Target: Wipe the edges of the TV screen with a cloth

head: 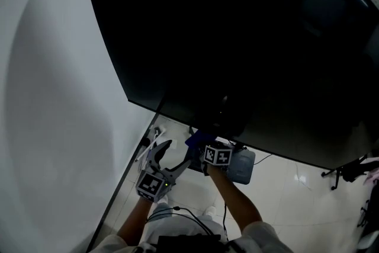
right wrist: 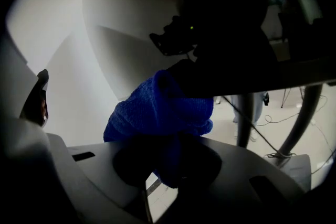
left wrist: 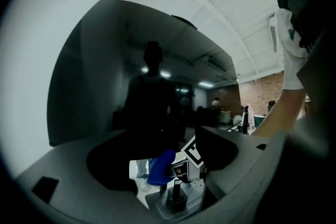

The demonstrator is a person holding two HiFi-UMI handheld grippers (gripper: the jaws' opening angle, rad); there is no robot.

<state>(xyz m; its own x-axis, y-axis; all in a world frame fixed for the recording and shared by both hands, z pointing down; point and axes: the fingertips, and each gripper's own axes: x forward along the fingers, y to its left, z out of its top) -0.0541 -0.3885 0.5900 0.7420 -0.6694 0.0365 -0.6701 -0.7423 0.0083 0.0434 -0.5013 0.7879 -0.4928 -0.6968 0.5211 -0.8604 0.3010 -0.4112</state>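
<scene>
Slowly is best, I think: press the blue cloth (head: 194, 139) on the bottom edge of the TV screen (head: 237, 38) and slide along it, so only cloth rubs the edge. The right tool (head: 200, 148) squeezes the cloth tight. The cloth puffs out past its tips at 12 o'clock, up against that edge. The left tool (head: 170, 158), at 8 o'clock of the cloth, is open and holds nothing.

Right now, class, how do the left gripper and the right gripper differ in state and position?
The left gripper's jaws stand apart and hold nothing; the right gripper's are shut on the blue cloth. The right gripper holds its cloth against the TV's lower edge; the left gripper sits lower, apparently clear of it. Both are below the TV, close together.
</scene>
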